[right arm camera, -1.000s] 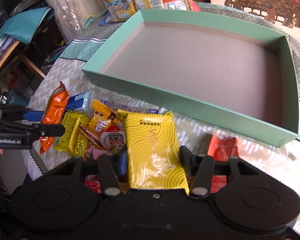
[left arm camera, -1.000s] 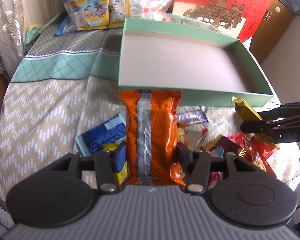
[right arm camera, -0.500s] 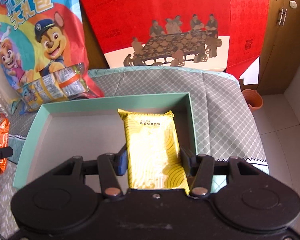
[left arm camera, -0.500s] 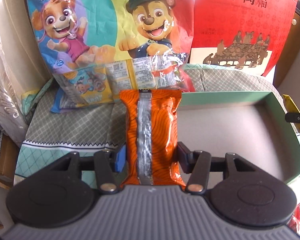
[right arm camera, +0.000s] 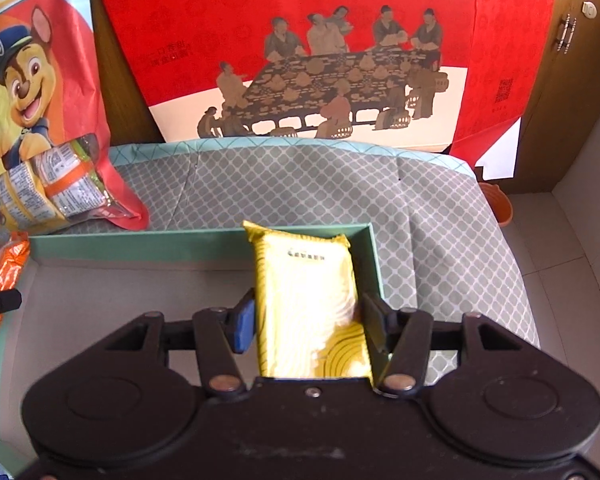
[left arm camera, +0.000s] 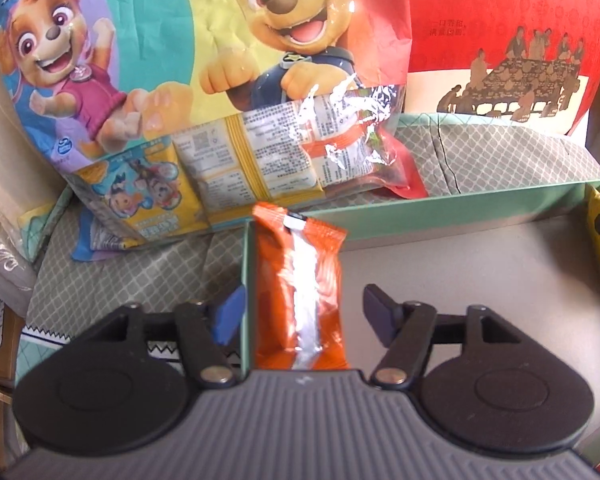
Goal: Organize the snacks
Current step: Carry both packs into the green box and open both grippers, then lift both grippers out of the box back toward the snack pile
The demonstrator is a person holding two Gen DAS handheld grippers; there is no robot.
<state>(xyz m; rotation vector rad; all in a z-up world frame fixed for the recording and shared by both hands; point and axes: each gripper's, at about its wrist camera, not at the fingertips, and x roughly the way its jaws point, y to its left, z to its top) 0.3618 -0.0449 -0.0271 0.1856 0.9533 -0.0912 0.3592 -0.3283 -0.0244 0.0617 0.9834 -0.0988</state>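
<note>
Orange packet: the crinkly orange foil snack packet (left arm camera: 300, 292) lies lengthwise away from the left hand-held gripper (left arm camera: 300, 312), silver seam up, in the far left corner of the shallow mint-green cardboard box (left arm camera: 460, 204).
Yellow packet: the glossy yellow foil snack packet (right arm camera: 308, 304) runs lengthwise the same way, in the box's far right corner (right arm camera: 374, 256).
Grippers: both jaws are opening; the left clear of its packet, the right hand-held gripper (right arm camera: 308, 320) barely parted from its own.
Change: a second ago both packets were pinched above the tabletop's loose snack pile.
Hidden: the near ends of both packets.
</note>
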